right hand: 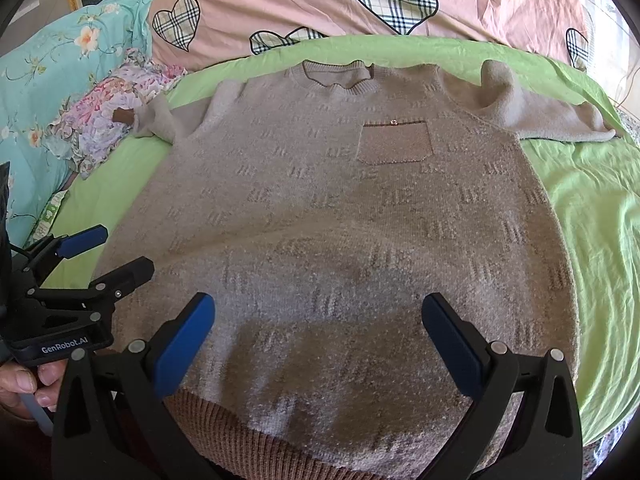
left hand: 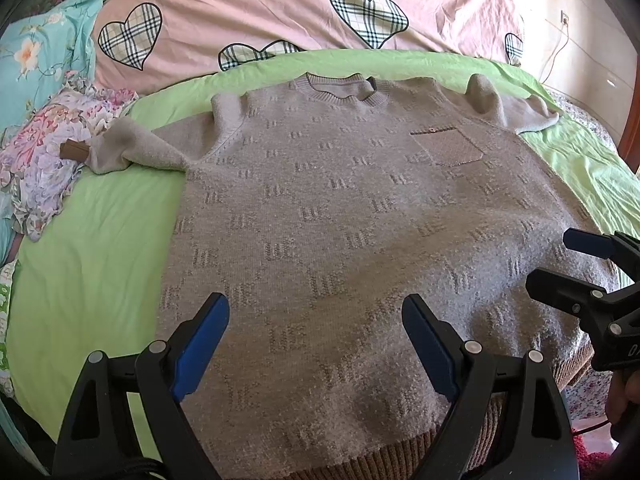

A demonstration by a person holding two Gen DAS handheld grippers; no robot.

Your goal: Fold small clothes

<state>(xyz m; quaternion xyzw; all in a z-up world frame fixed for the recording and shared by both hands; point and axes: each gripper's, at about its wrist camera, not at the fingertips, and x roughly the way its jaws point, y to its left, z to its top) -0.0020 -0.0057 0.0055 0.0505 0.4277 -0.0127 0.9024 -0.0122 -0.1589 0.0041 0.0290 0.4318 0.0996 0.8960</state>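
A grey-beige knit sweater (left hand: 340, 208) (right hand: 332, 220) lies flat, face up, on the green sheet, collar far, brown ribbed hem near me. It has a chest pocket (left hand: 448, 146) (right hand: 394, 142). Both sleeves spread out sideways; the left sleeve's brown cuff (left hand: 72, 151) rests on a floral cloth. My left gripper (left hand: 316, 340) hovers open over the lower body of the sweater, holding nothing. My right gripper (right hand: 318, 340) is open too, above the hem area. In the left wrist view the right gripper (left hand: 560, 260) shows at the right edge; in the right wrist view the left gripper (right hand: 108, 252) shows at the left edge.
The green sheet (left hand: 92, 264) (right hand: 592, 208) covers the bed. A pink quilt with plaid hearts (left hand: 248, 8) lies behind the sweater. A teal floral pillow (right hand: 52, 80) and a crumpled floral cloth (left hand: 44, 152) sit at the left. A hand (right hand: 24, 384) holds the left gripper's handle.
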